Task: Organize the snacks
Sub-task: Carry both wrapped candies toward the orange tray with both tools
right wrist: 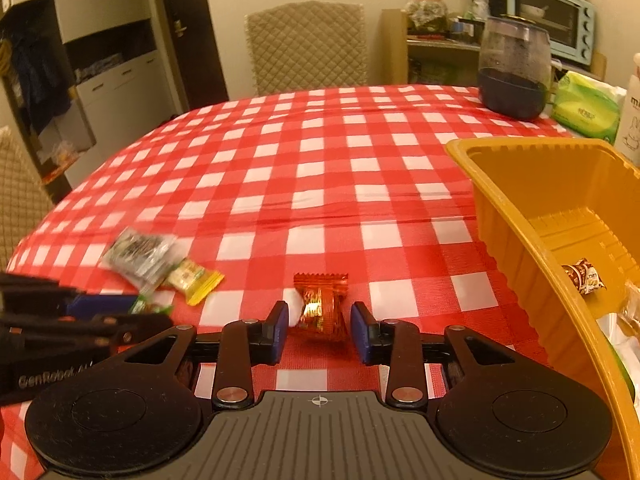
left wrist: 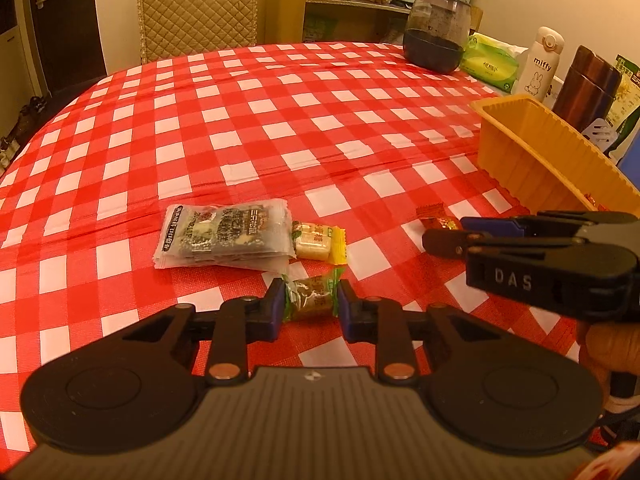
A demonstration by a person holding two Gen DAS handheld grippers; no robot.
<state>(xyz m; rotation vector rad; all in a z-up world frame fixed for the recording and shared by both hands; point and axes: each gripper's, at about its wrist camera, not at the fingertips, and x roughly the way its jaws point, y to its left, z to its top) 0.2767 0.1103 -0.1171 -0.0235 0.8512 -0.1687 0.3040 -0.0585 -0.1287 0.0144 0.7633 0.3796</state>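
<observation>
My left gripper point(left wrist: 311, 304) is shut on a green-wrapped snack point(left wrist: 310, 299) low over the red checked tablecloth point(left wrist: 248, 128). Beyond it lie a grey snack packet point(left wrist: 224, 236) and a yellow-wrapped snack point(left wrist: 318, 243). My right gripper point(right wrist: 319, 330) is open around an orange-wrapped candy point(right wrist: 322, 308) that lies on the cloth; the pads do not touch it. In the left wrist view the right gripper point(left wrist: 444, 236) comes in from the right by the orange candy point(left wrist: 438, 221). A yellow tray point(right wrist: 516, 216) at the right holds a brown-white wrapped snack point(right wrist: 585, 275).
A dark glass jar point(left wrist: 436, 32), a green tissue pack point(left wrist: 490, 62), a white Miffy bottle point(left wrist: 538, 64) and a brown flask point(left wrist: 586, 84) stand along the far right of the table. A quilted chair point(left wrist: 198, 8) stands behind the table.
</observation>
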